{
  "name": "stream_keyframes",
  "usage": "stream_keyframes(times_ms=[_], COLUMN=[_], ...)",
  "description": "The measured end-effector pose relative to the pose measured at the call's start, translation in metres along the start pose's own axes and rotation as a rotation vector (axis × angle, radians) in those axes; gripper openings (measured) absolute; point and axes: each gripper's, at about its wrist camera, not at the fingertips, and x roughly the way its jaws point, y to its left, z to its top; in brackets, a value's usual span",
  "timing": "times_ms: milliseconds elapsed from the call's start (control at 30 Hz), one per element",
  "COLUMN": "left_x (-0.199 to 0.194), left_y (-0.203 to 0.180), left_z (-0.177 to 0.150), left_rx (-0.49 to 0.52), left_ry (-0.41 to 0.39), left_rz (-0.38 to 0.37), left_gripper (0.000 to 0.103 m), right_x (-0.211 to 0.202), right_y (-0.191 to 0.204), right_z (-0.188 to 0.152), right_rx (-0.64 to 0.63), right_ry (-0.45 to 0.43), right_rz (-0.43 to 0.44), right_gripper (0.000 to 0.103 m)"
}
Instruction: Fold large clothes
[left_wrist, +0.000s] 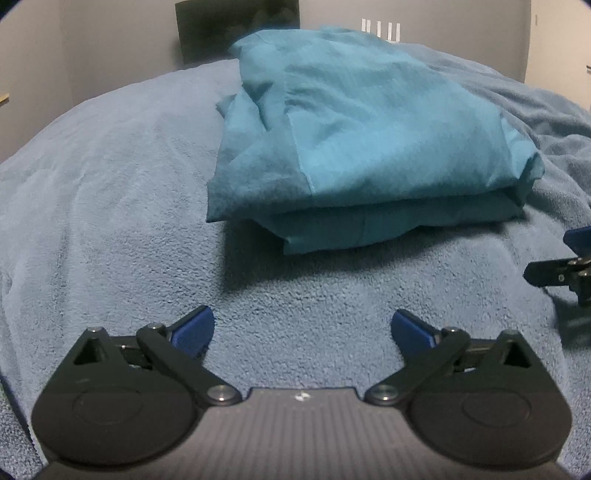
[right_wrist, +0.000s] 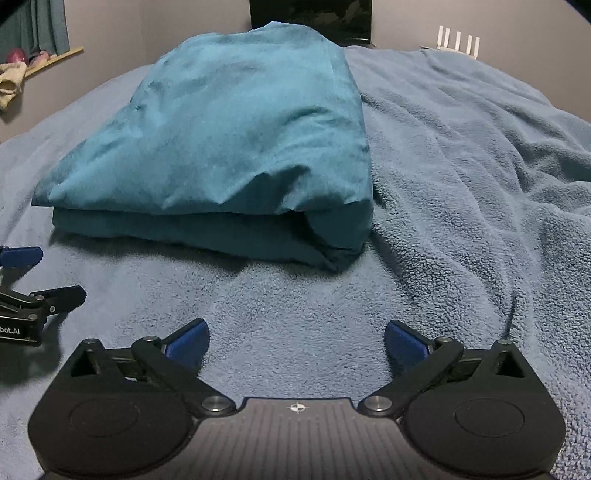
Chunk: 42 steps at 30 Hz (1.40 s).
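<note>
Left wrist view: a folded teal garment (left_wrist: 354, 147) lies on a blue fleece blanket (left_wrist: 110, 184), beyond the empty left gripper (left_wrist: 302, 326).
Its jaws are spread wide and grasp nothing, apart from the garment's near edge; the right gripper (left_wrist: 565, 266) shows past the garment's right side.

Right wrist view: the garment (right_wrist: 229, 147) lies stacked in layers ahead and left of the right gripper (right_wrist: 297, 338), whose jaws are also released and bare. The left gripper (right_wrist: 33, 284) sits below the garment's left corner.
</note>
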Motion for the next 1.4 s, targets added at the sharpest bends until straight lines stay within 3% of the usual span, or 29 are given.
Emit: stream_keyframes(times_ms=[1400], left_x=[0.0004], left_y=[-0.0003], left_z=[-0.0002], left_rx=[-0.001], left_ry=[0.0], left_rz=[-0.002], left_gripper=[0.103], right_x=[-0.002], right_y=[0.0029], right_z=[-0.0011], right_rx=[0.001], right_ry=[0.005], right_rz=[-0.005], right_gripper=[0.103])
